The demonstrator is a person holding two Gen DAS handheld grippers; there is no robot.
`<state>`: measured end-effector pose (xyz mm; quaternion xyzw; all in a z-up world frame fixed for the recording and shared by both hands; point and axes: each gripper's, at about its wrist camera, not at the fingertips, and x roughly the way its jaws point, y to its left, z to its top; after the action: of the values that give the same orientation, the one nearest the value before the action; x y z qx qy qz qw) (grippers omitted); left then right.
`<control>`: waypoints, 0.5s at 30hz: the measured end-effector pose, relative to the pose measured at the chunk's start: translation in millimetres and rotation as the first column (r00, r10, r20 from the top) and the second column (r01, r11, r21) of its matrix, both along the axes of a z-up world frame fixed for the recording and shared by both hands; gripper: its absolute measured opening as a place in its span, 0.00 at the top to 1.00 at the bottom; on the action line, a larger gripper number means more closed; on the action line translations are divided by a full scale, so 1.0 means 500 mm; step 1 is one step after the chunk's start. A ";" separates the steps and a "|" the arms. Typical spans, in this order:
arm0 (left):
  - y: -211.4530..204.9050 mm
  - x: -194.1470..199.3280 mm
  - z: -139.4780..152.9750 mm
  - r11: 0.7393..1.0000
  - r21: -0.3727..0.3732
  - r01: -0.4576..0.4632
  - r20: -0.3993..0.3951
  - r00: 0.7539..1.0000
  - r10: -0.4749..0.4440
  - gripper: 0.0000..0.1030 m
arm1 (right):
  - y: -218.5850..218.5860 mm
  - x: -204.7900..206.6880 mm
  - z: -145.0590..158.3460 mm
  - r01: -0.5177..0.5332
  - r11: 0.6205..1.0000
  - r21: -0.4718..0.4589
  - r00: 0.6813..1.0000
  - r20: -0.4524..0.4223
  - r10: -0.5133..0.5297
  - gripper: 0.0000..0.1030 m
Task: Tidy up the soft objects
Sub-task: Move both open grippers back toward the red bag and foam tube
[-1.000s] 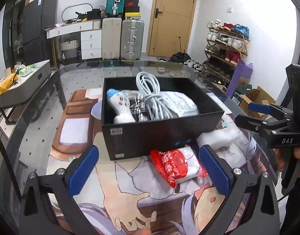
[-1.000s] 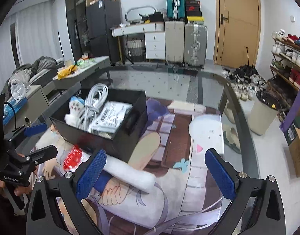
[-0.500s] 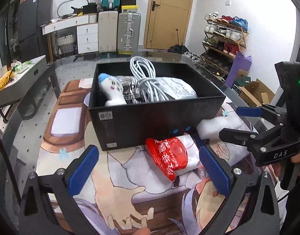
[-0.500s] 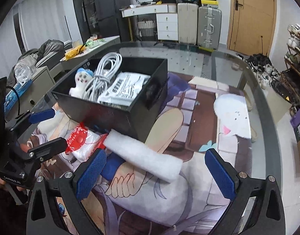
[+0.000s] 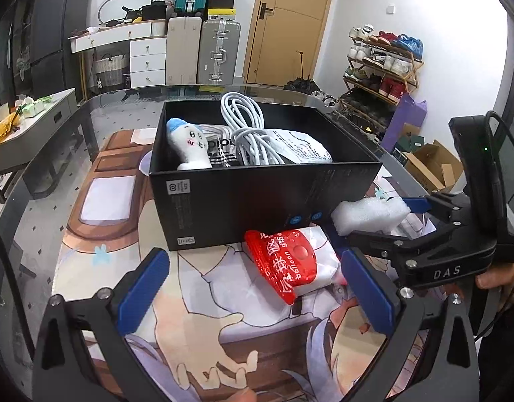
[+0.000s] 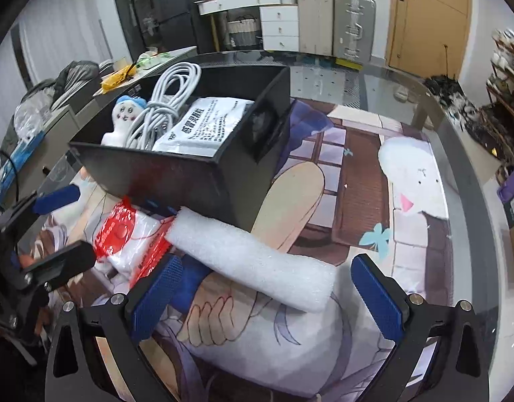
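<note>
Two soft things wait outside the black box (image 5: 263, 201), which already holds a plush toy (image 5: 190, 147), a coil of white cable (image 5: 247, 130) and a white packet (image 5: 300, 147), so the step in hand looks like picking up the next piece. The right gripper (image 6: 273, 288) has its fingers spread wide with the near end of the white foam roll (image 6: 253, 261) lying between them; nothing shows either pad touching it. The roll stretches away from the fingers to the box's front wall. The left gripper (image 5: 253, 288) is spread wide as well, with the red-and-white balloon bag (image 5: 290, 264) just ahead of its fingertips, nearer the right-hand finger (image 5: 367, 298) and close against the box. The next move, as I judge it, calls for the right fingers to squeeze gently on the foam, which will likely give under pressure, then lift it clear of the box rim and over into the box.
</note>
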<state>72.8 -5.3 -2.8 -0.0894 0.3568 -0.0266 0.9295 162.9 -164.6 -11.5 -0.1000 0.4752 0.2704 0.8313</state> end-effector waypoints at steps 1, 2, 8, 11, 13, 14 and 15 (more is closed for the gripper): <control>0.005 -0.001 0.000 1.000 -0.004 0.001 0.002 1.000 -0.001 0.00 | 0.001 0.002 0.000 0.008 1.000 0.008 1.000 -0.001 -0.008 0.01; 0.009 -0.001 0.000 1.000 -0.007 0.001 0.003 1.000 -0.001 0.00 | 0.003 0.004 0.000 0.015 1.000 0.012 1.000 -0.001 -0.015 0.01; 0.011 0.001 0.001 1.000 -0.017 0.001 -0.003 1.000 -0.001 0.00 | 0.014 0.006 -0.005 0.016 1.000 0.014 1.000 -0.002 -0.016 0.01; 0.012 0.002 0.000 1.000 -0.017 0.002 -0.006 1.000 -0.002 0.00 | 0.016 0.009 -0.006 0.030 0.999 0.021 1.000 -0.001 -0.030 0.01; 0.011 0.003 0.001 1.000 -0.016 0.003 -0.008 1.000 -0.003 0.00 | 0.014 0.009 -0.006 0.042 0.999 0.024 0.999 -0.003 -0.042 0.01; 0.010 0.003 0.001 1.000 -0.015 0.003 -0.008 1.000 -0.003 0.00 | 0.013 0.009 -0.005 0.047 0.999 0.025 0.999 -0.003 -0.047 0.01; 0.009 0.003 0.001 1.000 -0.014 0.004 -0.009 1.000 -0.004 0.00 | 0.012 0.010 -0.005 0.051 0.998 0.025 0.999 -0.005 -0.051 0.01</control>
<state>74.3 -0.6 -2.3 -0.0954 0.3609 -0.0305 0.9272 167.8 -158.8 -13.8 -0.0767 0.4759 0.2552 0.8381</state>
